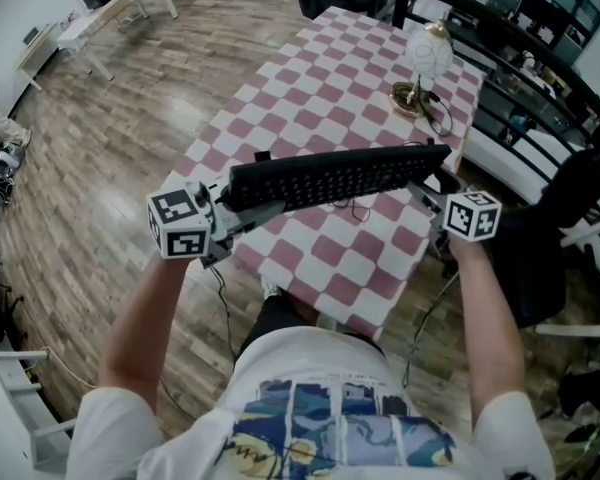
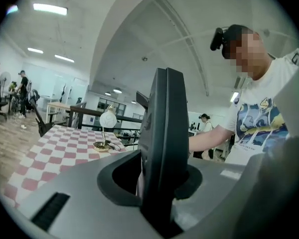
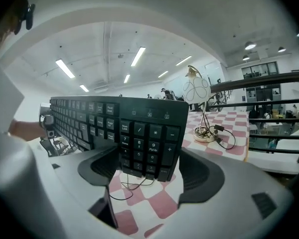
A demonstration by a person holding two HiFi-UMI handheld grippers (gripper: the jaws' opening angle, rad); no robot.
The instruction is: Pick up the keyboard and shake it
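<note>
Wooden floorboards (image 1: 130,118) are surrounding a table (image 1: 310,88) that is wearing a pink and white checked cloth. A lamp (image 1: 425,63) with a white globe shade and a brass-coloured foot is standing near its far right corner.

The black keyboard (image 1: 330,176) is hanging in the air above the near part of the table, well apart from the cloth, with its long side running from one hand to the other and its keys facing up towards the head camera.

From the head view, both keyboard ends are covering the jaws, so the grip is not showing there. In the left gripper view the keyboard is appearing only edge-on as a dark upright slab, so its keys and far end are hidden. A thin cable (image 3: 132,183) is dangling under the keyboard, and I cannot tell where it is ending.

The left gripper (image 2: 157,176) is holding the left end, with its jaws standing narrow around the slab. The right gripper (image 3: 148,166) is holding the number pad end between its jaws. Its right jaw is touching the keyboard's corner, while the contact on the other side is hard to make out.
</note>
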